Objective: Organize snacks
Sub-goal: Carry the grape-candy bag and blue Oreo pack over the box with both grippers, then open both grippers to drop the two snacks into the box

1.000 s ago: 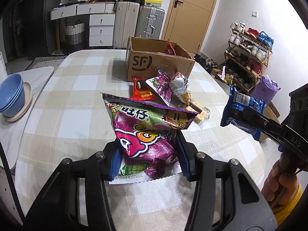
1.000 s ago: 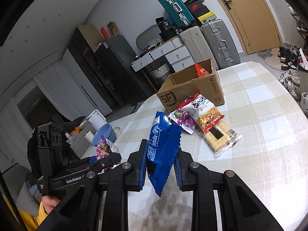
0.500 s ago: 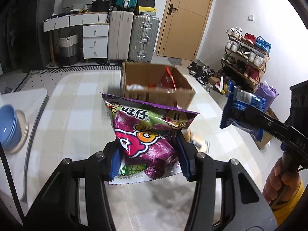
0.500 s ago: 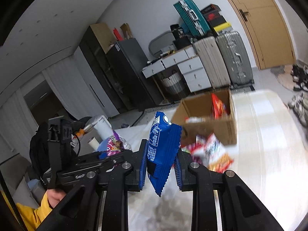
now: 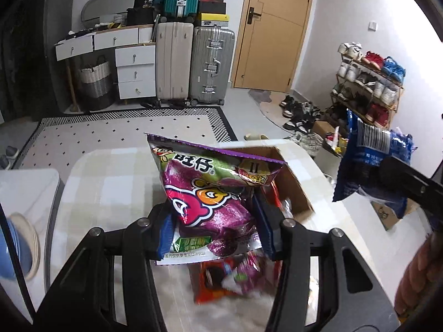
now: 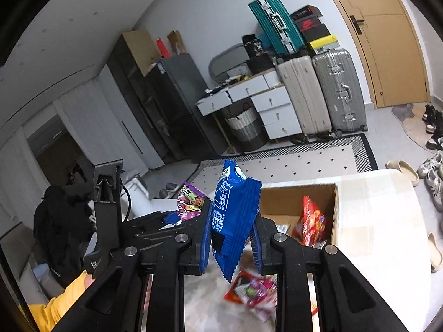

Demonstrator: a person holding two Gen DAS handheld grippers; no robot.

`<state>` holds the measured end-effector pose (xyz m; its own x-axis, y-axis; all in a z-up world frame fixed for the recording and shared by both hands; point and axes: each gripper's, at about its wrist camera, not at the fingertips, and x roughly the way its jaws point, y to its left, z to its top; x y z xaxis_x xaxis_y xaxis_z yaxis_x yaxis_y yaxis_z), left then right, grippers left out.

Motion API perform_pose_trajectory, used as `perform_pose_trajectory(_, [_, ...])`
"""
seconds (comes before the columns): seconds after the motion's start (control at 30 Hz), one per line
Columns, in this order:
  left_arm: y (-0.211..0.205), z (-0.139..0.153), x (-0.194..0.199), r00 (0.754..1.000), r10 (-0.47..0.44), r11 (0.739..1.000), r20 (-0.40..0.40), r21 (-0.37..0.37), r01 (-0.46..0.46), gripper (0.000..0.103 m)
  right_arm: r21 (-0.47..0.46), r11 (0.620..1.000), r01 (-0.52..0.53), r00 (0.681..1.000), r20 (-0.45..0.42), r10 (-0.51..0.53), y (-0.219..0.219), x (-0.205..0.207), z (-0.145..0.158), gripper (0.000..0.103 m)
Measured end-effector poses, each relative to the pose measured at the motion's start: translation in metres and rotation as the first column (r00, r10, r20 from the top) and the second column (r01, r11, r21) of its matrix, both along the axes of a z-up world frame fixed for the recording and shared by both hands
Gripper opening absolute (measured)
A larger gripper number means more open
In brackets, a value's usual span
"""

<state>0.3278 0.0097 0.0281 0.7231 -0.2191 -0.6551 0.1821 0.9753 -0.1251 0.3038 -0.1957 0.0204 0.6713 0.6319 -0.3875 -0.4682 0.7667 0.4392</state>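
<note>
Gripping hard, the left gripper (image 5: 214, 229) is pinching the purple snack bag (image 5: 213, 193) by its lower half, blue pads pressed into both sides, the bag standing up between the narrow fingers. Over on the other side the right gripper (image 6: 231, 240) is clamping the blue wrapper (image 6: 232, 218) edge-on, jaws nearly together, the packet's crimped tail dangling below the fingers.

And look at what is changing! A second ago both packets were hanging over the middle of the checked table (image 5: 110, 182), with the cardboard box (image 6: 290, 196) well ahead; now both hands are sweeping forward and lifting, and the box is sitting right under and behind the two loads. In the left view its far rim and right wall are peeking out from behind the purple bag; in the right view its open mouth is just beyond the blue wrapper, a red packet (image 6: 311, 221) already lying inside.

That is putting both snacks at the drop-off, it seems. Loose snacks (image 6: 254, 290) are trailing below the fingers, blurred, waiting on the table, so more trips are looking likely after this pair goes in.
</note>
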Motion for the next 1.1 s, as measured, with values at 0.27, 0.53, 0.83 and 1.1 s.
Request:
perform_pose_trajectory(0.27, [-0.021, -0.027, 0.097, 0.997, -0.041, 0.999, -0.061, -0.007, 0.040, 0.047, -0.039, 0.999, 0.021, 0.997, -0.071, -0.024, 0.009, 0.061, -0.019, 0.024])
perform_pose_trajectory(0.53, [-0.035, -0.067, 0.159, 0.990, -0.059, 0.998, -0.128, 0.022, 0.063, 0.047, -0.067, 0.997, 0.028, 0.992, -0.124, -0.036, 0.012, 0.090, -0.047, 0.024])
perform_pose_trajectory(0.83, [-0.038, -0.102, 0.184, 0.983, -0.054, 0.997, -0.176, 0.036, 0.061, 0.048, -0.097, 0.995, 0.029, 0.989, -0.144, -0.043, 0.021, 0.104, -0.060, 0.024])
perform_pose_trajectory(1.1, [-0.041, -0.111, 0.178, 0.983, -0.048, 0.999, -0.176, 0.017, 0.052, 0.050, -0.118, 0.992, 0.031, 0.988, -0.147, -0.048, 0.027, 0.103, -0.063, 0.024])
